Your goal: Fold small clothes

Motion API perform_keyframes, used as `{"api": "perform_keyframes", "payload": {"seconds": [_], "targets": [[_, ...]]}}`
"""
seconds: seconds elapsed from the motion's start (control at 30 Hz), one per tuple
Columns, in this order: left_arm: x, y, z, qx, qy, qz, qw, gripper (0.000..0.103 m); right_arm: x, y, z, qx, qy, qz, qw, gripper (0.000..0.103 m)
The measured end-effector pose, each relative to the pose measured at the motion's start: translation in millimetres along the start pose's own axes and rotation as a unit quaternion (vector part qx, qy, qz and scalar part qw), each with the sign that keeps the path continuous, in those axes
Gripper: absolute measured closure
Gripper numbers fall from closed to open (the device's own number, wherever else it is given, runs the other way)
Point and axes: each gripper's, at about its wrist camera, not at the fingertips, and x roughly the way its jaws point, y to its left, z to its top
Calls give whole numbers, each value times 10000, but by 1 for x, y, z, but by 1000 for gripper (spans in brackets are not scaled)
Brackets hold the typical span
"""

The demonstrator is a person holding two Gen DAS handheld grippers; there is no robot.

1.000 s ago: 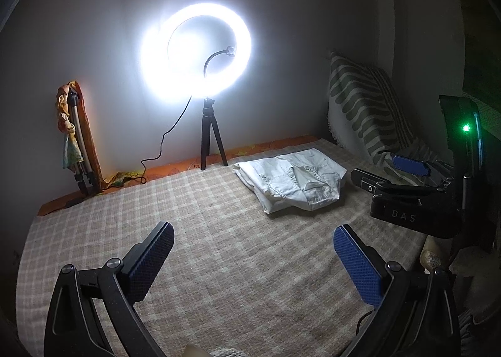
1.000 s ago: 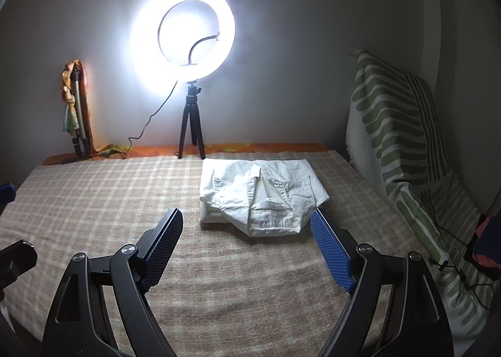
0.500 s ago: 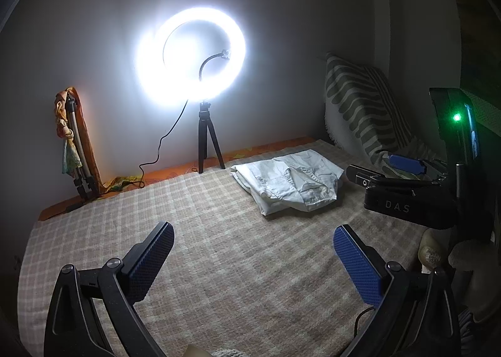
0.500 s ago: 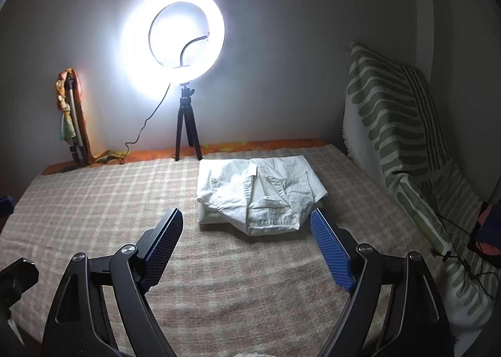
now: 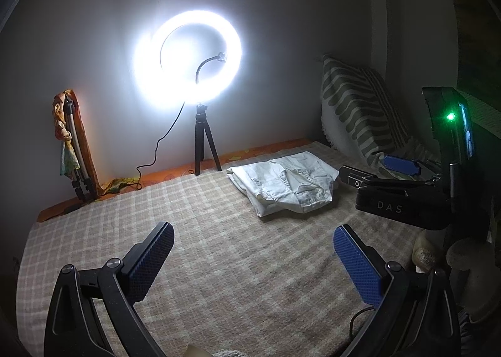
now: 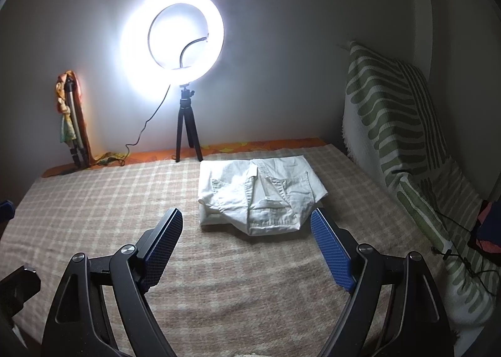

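From the left wrist view, the left claw [image 5: 252,258] stands wide open over the beige checked blanket [image 5: 219,231] on the bed, its blue textured pads holding nothing. The folded white denim garment [image 5: 286,183] lies flat on the blanket well ahead and to the right, near the far edge. At the right edge the right claw [image 5: 375,169] reaches in from the side, its black body lettered "DAS" in pale capitals; a small green light [image 5: 450,116] glows on the dark device above it. Behind, a glaring white ring light [image 5: 188,57] on a short black tripod stands at the wall, and a green-and-white striped cushion [image 5: 353,106] leans in the corner. From the right wrist view, the right claw [image 6: 247,244] also gapes wide and empty, the white garment [image 6: 260,197] lying just beyond its fingertips, untouched. Only here can I see a black cable [image 6: 463,250] trailing over the striped cushion [image 6: 394,112], while the "DAS" lettering is out of sight.
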Motion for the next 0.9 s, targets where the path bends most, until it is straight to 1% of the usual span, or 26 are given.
{"api": "perform_keyframes", "payload": {"seconds": [0.6,0.9], "targets": [[-2,0,0,2,-8,18,10000,0,0,2,0,-53,-15,21,10000,19],[-1,1,0,-66,51,-17,10000,0,2,1,0,-72,-5,37,10000,19]]}}
